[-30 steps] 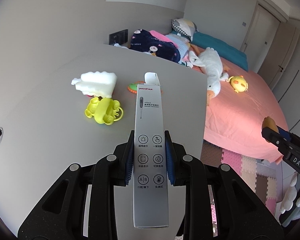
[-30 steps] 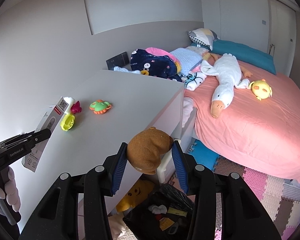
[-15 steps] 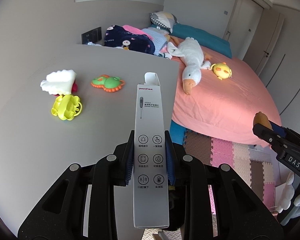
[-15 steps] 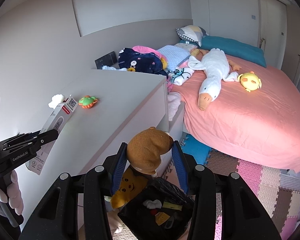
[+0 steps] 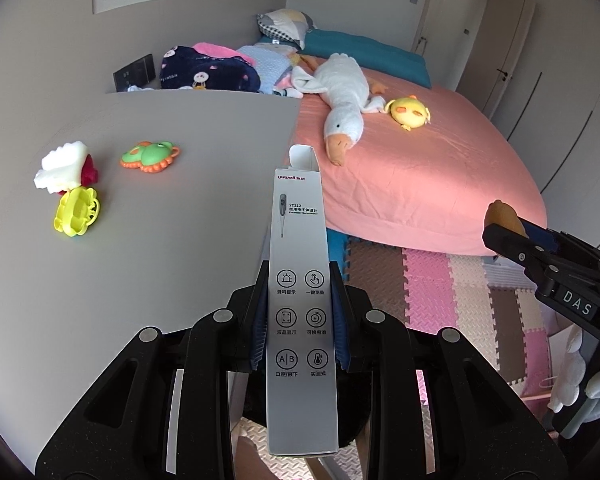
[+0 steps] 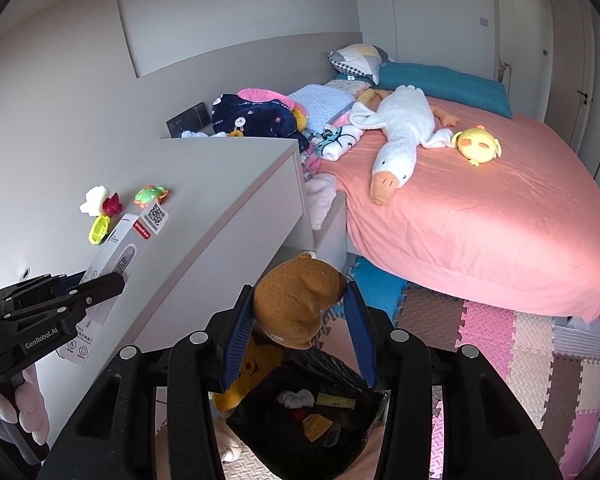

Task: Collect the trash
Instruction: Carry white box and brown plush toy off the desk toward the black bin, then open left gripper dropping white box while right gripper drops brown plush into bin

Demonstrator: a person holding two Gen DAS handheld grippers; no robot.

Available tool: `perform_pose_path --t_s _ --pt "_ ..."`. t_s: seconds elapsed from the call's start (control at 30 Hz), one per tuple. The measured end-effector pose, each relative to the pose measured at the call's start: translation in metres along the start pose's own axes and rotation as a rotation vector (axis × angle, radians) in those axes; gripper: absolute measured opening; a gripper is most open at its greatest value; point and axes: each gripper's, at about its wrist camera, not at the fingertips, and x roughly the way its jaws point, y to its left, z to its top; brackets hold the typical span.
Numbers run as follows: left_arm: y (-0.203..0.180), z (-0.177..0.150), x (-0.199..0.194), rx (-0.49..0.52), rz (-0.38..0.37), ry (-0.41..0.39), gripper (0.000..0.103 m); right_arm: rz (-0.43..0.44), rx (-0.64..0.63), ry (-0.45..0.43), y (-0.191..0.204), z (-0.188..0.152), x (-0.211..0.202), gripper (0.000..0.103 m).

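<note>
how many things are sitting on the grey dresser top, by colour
white: 1, a ruffled toy
red: 1, a small piece tucked against the white one
yellow: 1, a plastic toy
green and orange: 1, a flat toy
total: 4 on the dresser top

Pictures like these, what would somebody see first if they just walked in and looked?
Probably the tall grey thermometer box, pinched upright in the left gripper right at the front. Next, the brown plush toy clamped in the right gripper, just above an open black trash bag on the floor. Behind them, a big white goose plush lies across the pink bed.
</note>
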Motion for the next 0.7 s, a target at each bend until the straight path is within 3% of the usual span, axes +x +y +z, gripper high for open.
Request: perform_pose_path --t_s 0.37,0.4,0.43,0.47,0.53,0.7 --pt "-0.037 -0.018 0.015 0.107 -0.079 0.068 0.028 0.0 0.049 0.011 -0.02 -0.008 -0.001 0.05" --pt "-0.041 -0.021 0.015 0.122 -0.083 0.073 0.032 -0.004 0.066 0.012 -0.022 -0.008 0.0 0.067" --pt "-0.043 -0.022 0.015 0.131 -0.079 0.074 0.058 -0.009 0.079 0.001 -0.024 -0.008 -0.001 0.081" --pt "-0.043 -0.022 0.014 0.139 -0.065 0.068 0.089 -0.013 0.085 -0.012 -0.025 -0.008 -0.002 0.081" --pt "-0.044 -0.023 0.007 0.151 -0.033 0.022 0.093 -0.016 0.095 -0.018 -0.028 -0.007 -0.004 0.081" --pt "-0.038 -0.019 0.004 0.143 -0.022 0.01 0.093 -0.017 0.112 -0.028 -0.031 -0.004 -0.005 0.081"
